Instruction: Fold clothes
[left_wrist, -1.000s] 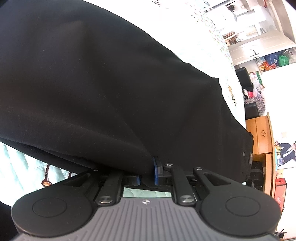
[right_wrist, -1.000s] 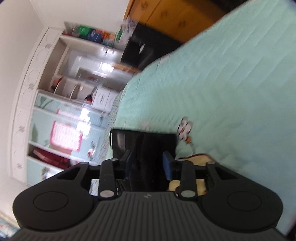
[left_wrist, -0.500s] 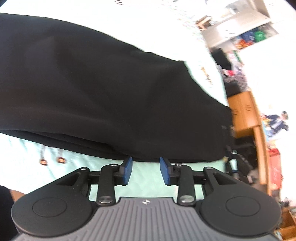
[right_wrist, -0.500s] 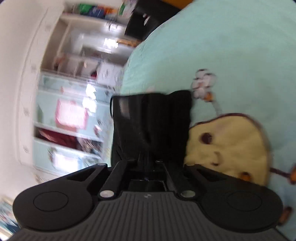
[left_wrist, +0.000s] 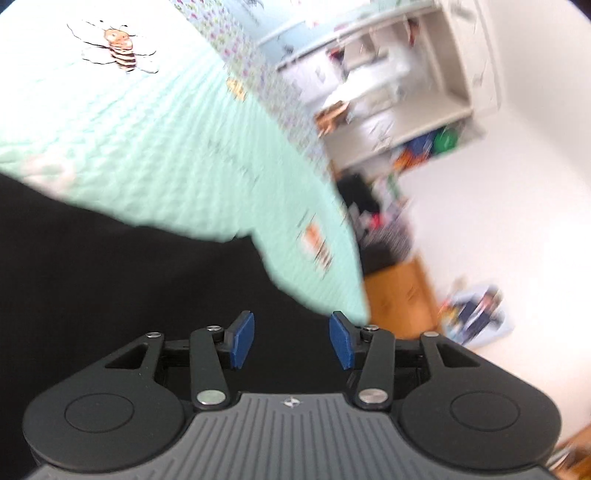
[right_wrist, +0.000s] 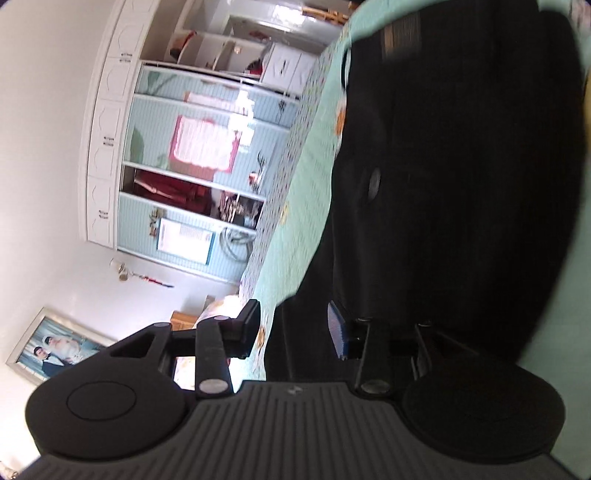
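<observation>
Black fabric, the garment (left_wrist: 122, 280) being folded, lies on a mint-green quilted bedspread (left_wrist: 155, 147) printed with a bee motif (left_wrist: 118, 48). Left gripper (left_wrist: 291, 341): jaws parting, blue pads (left_wrist: 242, 339) clear of the cloth, which spreads beneath and ahead of them; nothing is grasped. Right gripper (right_wrist: 293, 328): jaws likewise parting; a fold of the same dark garment (right_wrist: 461, 184) appears between the fingers, but no pad is seen pressing on it. In the right wrist view the garment fills the right half of the frame, over the bedspread (right_wrist: 306, 177). Background, left wrist view: white shelving (left_wrist: 399, 81) and a wooden cabinet (left_wrist: 400, 299), both blurred. Background, right wrist view: a white wardrobe (right_wrist: 177, 147) and a framed picture (right_wrist: 51, 347) on the wall.
</observation>
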